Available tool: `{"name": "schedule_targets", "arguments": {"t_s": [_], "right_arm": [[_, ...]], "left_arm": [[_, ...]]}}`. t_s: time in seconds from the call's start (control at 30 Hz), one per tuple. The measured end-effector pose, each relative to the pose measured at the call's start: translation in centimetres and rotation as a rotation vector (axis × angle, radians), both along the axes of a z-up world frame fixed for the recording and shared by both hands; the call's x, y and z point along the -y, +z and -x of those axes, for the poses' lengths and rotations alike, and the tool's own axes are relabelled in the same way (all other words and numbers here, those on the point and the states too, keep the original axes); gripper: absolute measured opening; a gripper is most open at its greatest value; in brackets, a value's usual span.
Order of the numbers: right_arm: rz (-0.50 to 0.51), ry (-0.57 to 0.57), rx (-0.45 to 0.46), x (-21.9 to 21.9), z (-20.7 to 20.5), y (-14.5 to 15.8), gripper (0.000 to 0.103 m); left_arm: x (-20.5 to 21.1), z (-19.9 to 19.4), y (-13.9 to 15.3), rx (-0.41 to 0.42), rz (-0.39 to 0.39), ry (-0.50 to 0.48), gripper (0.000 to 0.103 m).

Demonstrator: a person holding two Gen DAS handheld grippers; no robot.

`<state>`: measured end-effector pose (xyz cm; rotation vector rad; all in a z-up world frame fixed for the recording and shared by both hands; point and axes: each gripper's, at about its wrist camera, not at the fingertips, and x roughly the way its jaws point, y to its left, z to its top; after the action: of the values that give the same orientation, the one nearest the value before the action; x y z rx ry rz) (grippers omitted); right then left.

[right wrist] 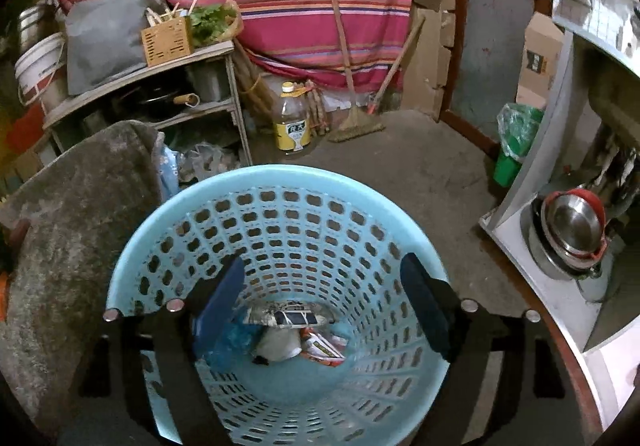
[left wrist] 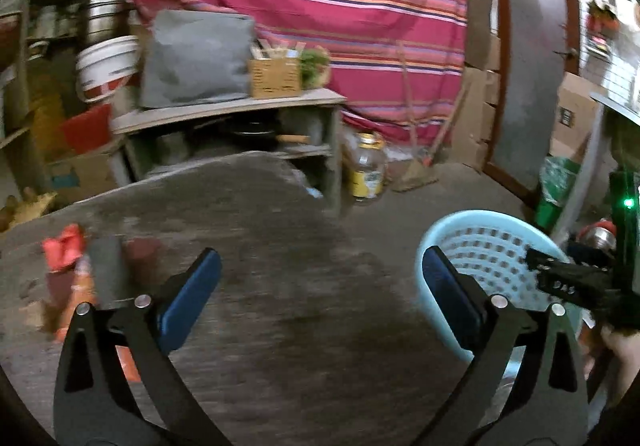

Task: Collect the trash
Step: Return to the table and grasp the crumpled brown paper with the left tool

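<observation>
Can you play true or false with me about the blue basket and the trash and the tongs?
1. The light blue basket already has trash in it. True: wrappers lie at its bottom.
2. The right tongs are squeezing a wrapper. False: they are open over the basket with nothing between them.
3. The left tongs are open and empty. True.
4. All the trash is picked up. False: a red wrapper still lies on the grey table.
5. The yellow-labelled bottle is inside the basket. False: it stands on the floor beyond the basket.
</observation>
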<state>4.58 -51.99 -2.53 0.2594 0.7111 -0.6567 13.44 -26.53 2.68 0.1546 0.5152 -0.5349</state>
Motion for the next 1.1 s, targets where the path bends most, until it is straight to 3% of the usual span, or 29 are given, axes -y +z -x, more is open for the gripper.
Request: {"name": "schedule_targets", "arguments": {"t_s": [0.03,0.37,0.63,0.93,1.1], "right_arm": [[0.007,0.007,0.007,-0.7,-0.4,0.2,0.089],[0.03,0.156,0.071,-9.1,-5.3,1.8,0.096],[-0.059,0.283,0.108,-15.4,-9.9,1.5,0.098],[-0.053,0.366,0.129,-21.2,-13.1,1.0,0.098],[0.011,0.419,0.117,-24.2,-15.0,0.8,0.099]], "left_arm": [[-1.5,-0.5,0.2,0.0,0.0,0.025,0.097],[-14.7,-4.9,-0.4,0.021,-0.049,0.302,0.098],[-23.8,-9.0,-2.8,-0.058,-0.059,0.449,0.098],[-28.8,-12.3,-6.5,-0.186,-0.086,0.503,0.097],[-29.9,-13.9,-7.3,-0.228,-0.061,0.484,0.078]]}}
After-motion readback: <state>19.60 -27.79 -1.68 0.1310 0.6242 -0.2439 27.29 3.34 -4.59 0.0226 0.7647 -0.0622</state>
